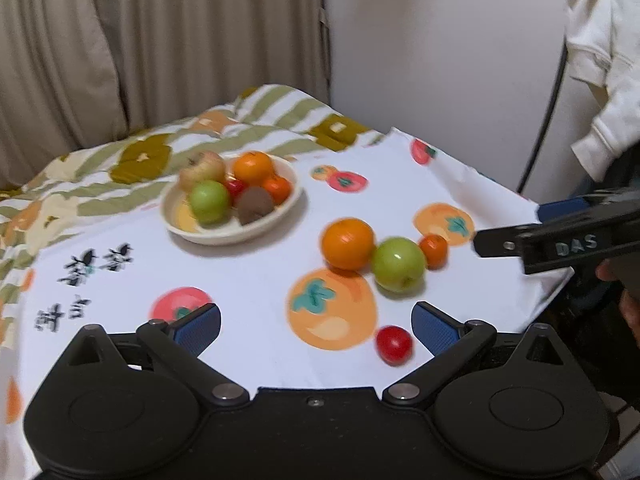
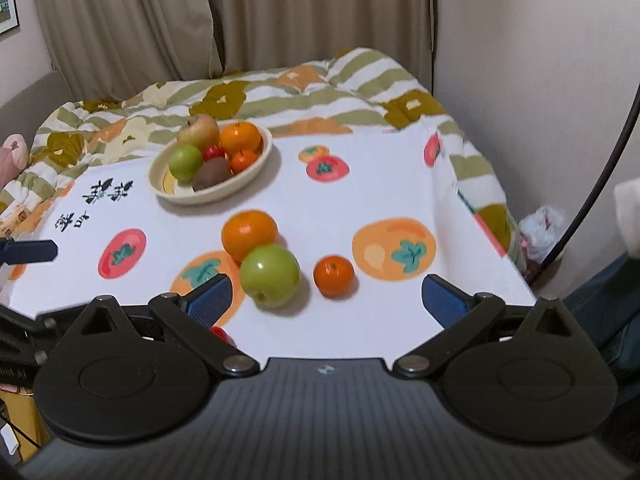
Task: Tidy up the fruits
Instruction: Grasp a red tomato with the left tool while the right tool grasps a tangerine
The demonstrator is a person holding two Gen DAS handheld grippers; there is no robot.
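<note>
Holding both tools wide, we have the left gripper with its blue pads spread and nothing between them, and the right gripper equally splayed and empty above the near edge of the white cloth. Just beside our left tool's right pad sits a small red fruit, loose on the cloth; in the right wrist view only a sliver of it peeks out behind the left finger. Ahead of the right gripper, a green apple lies close to the left pad, touching a big orange behind it, with a small tangerine just to its right, apart from the apple in this view. From the left wrist, the three look like one row, so we cannot tell if the tangerine touches. Further out stands the cream bowl, well apart from the loose fruit, and it is already busy: a pale apple, an orange, a green apple, a brown kiwi-like fruit, a small tangerine and something red tucked in the middle. Beyond, a flowered quilt and beige curtains; a white garment hangs at the far right of the left view.
</note>
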